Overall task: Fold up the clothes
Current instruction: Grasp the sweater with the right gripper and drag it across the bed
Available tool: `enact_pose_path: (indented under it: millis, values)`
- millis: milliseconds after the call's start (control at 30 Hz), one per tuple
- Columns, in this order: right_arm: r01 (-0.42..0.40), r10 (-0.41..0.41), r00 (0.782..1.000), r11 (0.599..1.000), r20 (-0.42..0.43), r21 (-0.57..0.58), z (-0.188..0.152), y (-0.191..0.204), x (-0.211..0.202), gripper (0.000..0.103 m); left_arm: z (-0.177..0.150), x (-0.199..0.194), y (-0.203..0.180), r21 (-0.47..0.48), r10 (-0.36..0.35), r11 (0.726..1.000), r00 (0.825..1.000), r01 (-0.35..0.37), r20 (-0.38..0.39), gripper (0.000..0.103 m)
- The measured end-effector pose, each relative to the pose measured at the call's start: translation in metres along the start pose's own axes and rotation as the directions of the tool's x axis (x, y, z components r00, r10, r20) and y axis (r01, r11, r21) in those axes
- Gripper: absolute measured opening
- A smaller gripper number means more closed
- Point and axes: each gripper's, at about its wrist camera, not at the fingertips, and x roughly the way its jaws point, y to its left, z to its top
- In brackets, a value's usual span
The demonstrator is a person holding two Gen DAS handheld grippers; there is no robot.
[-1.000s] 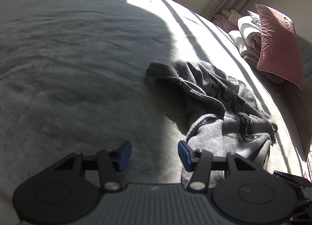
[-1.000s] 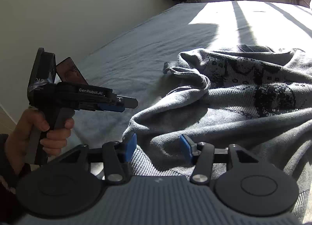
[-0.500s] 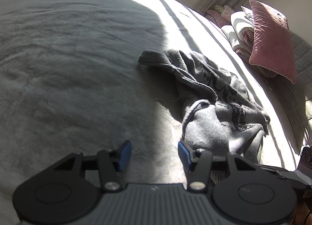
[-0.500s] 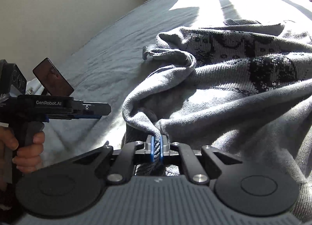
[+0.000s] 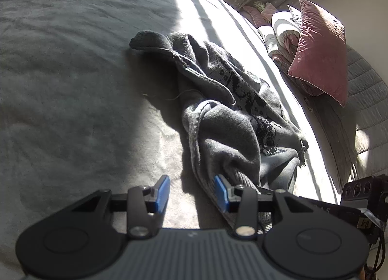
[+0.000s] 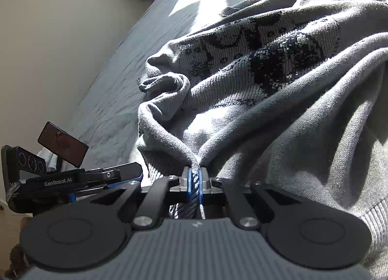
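Two claws work the crumpled grey sweater (image 5: 232, 115) on the bed (image 5: 72, 86): our right claw (image 6: 194, 180) is clamped on its ribbed hem, our left claw (image 5: 191, 193), jaws just narrowing yet apart, must next seat on the adjacent edge.

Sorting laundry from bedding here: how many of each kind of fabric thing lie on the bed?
Grey patterned sweater: 1
Pink pillow: 1
Folded pale quilt: 1
Total: 3, though the heap behind the pillow may hide more.
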Motion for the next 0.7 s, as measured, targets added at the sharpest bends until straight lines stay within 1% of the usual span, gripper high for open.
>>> enact_pose_path:
  millis: [100, 167, 267, 433, 567, 600, 633, 667, 700]
  values:
    - [-0.017, 0.017, 1.0, 0.998, -0.008, 0.063, 0.002, -0.011, -0.001, 0.005, -0.001, 0.002, -0.002, 0.005, -0.004, 1.0, 1.0, 0.004, 0.007, 0.04]
    - [-0.024, 0.025, 1.0, 0.996, -0.012, 0.085, 0.002, -0.014, 0.0, 0.005, -0.002, 0.005, -0.003, 0.002, -0.015, 1.0, 1.0, 0.015, 0.006, 0.036]
    - [-0.034, 0.036, 0.999, 0.993, -0.016, 0.115, 0.002, -0.017, 0.001, 0.005, -0.006, 0.014, -0.004, -0.019, -0.039, 0.999, 0.999, 0.038, -0.004, 0.028]
    - [-0.048, 0.051, 0.998, 0.987, -0.02, 0.153, 0.005, -0.023, 0.003, 0.005, -0.014, 0.027, -0.012, 0.001, -0.061, 0.998, 0.998, 0.061, 0.021, 0.026]
    - [-0.048, 0.051, 0.999, 0.989, -0.018, 0.143, 0.008, -0.023, 0.002, 0.005, -0.017, 0.032, -0.012, -0.031, -0.08, 0.996, 0.996, 0.081, 0.038, 0.024]
    - [-0.047, 0.049, 0.999, 0.99, -0.016, 0.134, 0.008, -0.023, 0.001, 0.005, -0.017, 0.033, -0.013, -0.038, -0.082, 0.996, 0.996, 0.084, 0.039, 0.022]
    - [-0.044, 0.046, 0.999, 0.991, -0.013, 0.128, 0.008, -0.022, 0.0, 0.005, -0.016, 0.036, -0.015, -0.045, -0.081, 0.996, 0.996, 0.082, 0.027, 0.013]
    - [-0.045, 0.046, 0.999, 0.991, -0.01, 0.125, 0.008, -0.022, 0.0, 0.009, -0.014, 0.038, -0.016, -0.054, -0.083, 0.995, 0.996, 0.084, 0.012, 0.008]
    - [-0.045, 0.047, 0.999, 0.991, -0.006, 0.125, 0.008, -0.021, -0.003, 0.011, -0.014, 0.039, -0.016, -0.065, -0.08, 0.995, 0.997, 0.081, 0.01, 0.006]
